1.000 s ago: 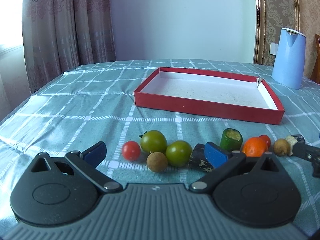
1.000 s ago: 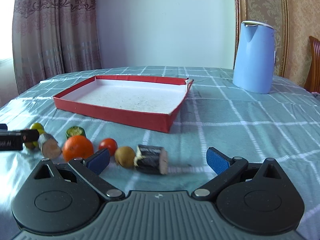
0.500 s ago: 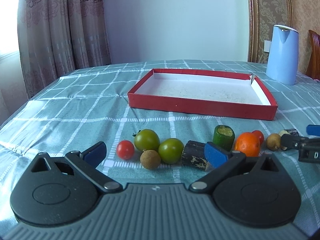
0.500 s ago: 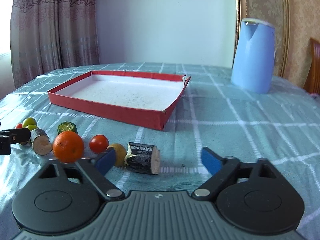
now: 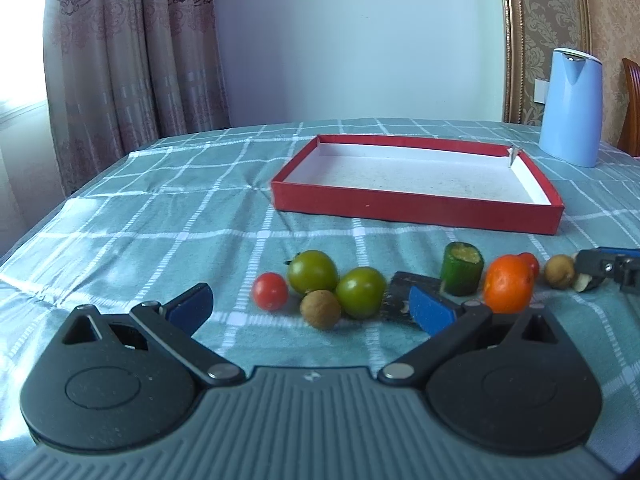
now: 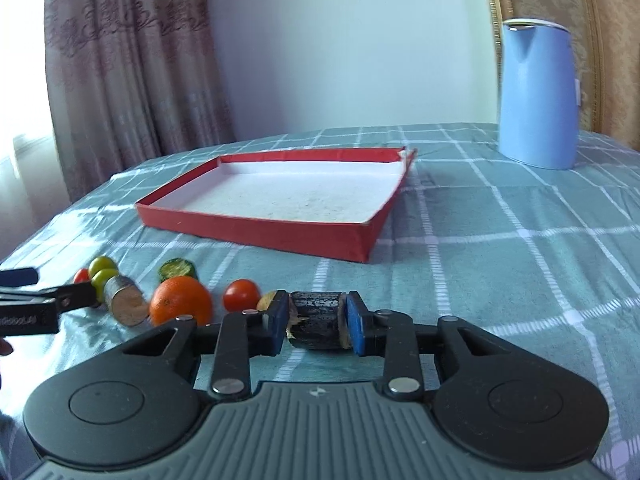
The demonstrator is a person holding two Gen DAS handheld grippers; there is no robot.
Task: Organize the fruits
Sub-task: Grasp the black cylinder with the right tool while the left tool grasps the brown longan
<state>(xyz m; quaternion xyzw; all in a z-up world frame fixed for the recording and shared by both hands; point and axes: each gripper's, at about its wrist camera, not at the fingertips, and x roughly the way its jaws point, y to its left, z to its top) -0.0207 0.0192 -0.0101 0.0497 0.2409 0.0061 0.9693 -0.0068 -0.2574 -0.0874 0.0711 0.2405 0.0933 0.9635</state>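
A row of fruit pieces lies on the teal checked cloth in front of a red box (image 5: 416, 206). My right gripper (image 6: 318, 322) has its jaws closing, and both blue pads press on the ends of a dark cut cylinder piece (image 6: 316, 312). Left of it lie a longan (image 6: 267, 301), a red tomato (image 6: 241, 295) and an orange (image 6: 181, 306). My left gripper (image 5: 311, 308) is open, holding nothing. Ahead of it lie a red tomato (image 5: 270, 291), two green tomatoes (image 5: 313, 272), a longan (image 5: 321, 309), another dark piece (image 5: 396, 296) and a cucumber chunk (image 5: 461, 268).
The red box (image 6: 256, 228) has a white, bare floor. A blue kettle (image 5: 570, 108) stands at the back right, also in the right wrist view as the kettle (image 6: 538, 96). Curtains hang behind the table on the left. A wooden chair edge (image 5: 632, 104) shows far right.
The right gripper's jaws went from wide open to closed on the dark piece, after sliding in around it. The left gripper stayed open and about where it was.
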